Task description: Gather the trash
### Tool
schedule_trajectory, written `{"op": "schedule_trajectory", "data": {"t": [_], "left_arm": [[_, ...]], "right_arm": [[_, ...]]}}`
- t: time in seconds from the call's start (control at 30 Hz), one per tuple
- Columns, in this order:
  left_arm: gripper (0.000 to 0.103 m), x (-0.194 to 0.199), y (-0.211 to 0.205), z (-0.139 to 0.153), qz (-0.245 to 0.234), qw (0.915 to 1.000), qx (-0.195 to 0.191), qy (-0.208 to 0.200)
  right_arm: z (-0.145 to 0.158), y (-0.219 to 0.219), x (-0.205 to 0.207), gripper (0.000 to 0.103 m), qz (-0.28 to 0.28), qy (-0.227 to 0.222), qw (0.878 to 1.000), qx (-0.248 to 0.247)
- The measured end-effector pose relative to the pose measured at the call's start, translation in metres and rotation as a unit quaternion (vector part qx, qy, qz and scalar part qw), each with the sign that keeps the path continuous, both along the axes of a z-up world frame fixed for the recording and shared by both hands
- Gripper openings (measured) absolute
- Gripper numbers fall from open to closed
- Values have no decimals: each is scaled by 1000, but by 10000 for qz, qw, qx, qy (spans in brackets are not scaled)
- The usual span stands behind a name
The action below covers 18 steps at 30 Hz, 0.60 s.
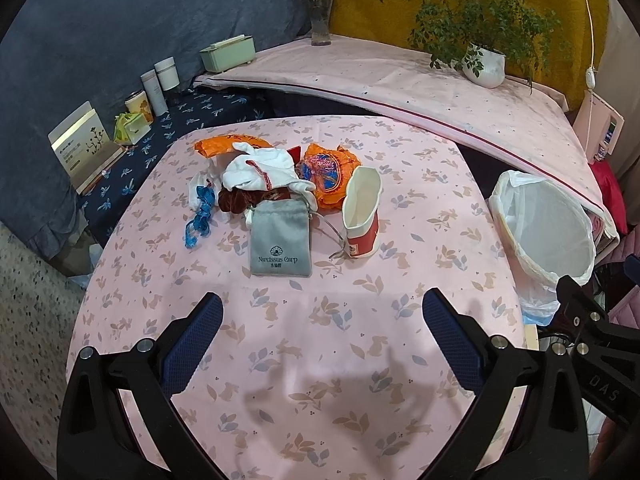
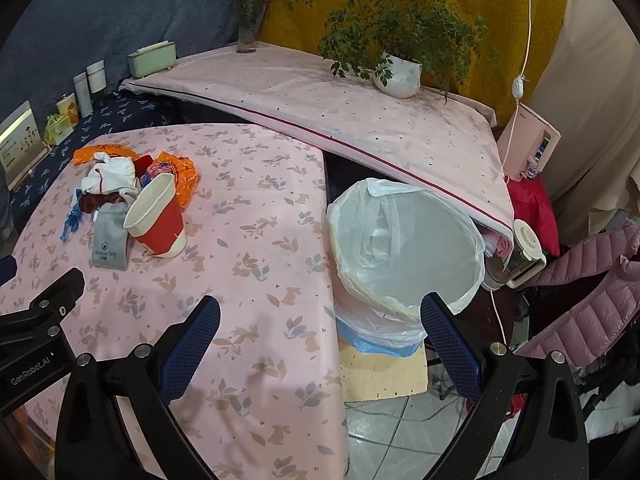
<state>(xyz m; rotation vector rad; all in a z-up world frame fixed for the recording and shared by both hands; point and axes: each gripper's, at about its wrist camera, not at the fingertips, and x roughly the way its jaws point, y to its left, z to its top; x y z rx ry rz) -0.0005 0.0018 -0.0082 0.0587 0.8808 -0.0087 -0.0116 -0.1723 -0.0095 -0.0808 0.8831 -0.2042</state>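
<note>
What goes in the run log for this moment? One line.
left gripper: open, empty | right gripper: open, empty | trash pile: on table, untouched | bin: lined, beside table

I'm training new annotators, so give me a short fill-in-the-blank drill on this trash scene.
1. The red-and-white paper cup stands beside the ____ drawstring pouch.
2. The white-lined trash bin holds ____ trash so far.
3. Both left tongs and right tongs are ____.

Missing words: grey; no; open

Soft, even indoor light; faint shadows fall on the pink leaf-patterned tabletop (image 1: 304,352) near its front edge; fisheye bending, black vignetted corners.
</note>
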Motion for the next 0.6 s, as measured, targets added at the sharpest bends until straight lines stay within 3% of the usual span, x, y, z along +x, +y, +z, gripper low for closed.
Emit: {"op": "schedule_trajectory", "data": {"t": [0.6], "left_arm": [[95,-10,-3,9,-153,9999,11,-51]], "right_arm": [[7,-2,-8,96,-74,-87,9999,-22]]}}
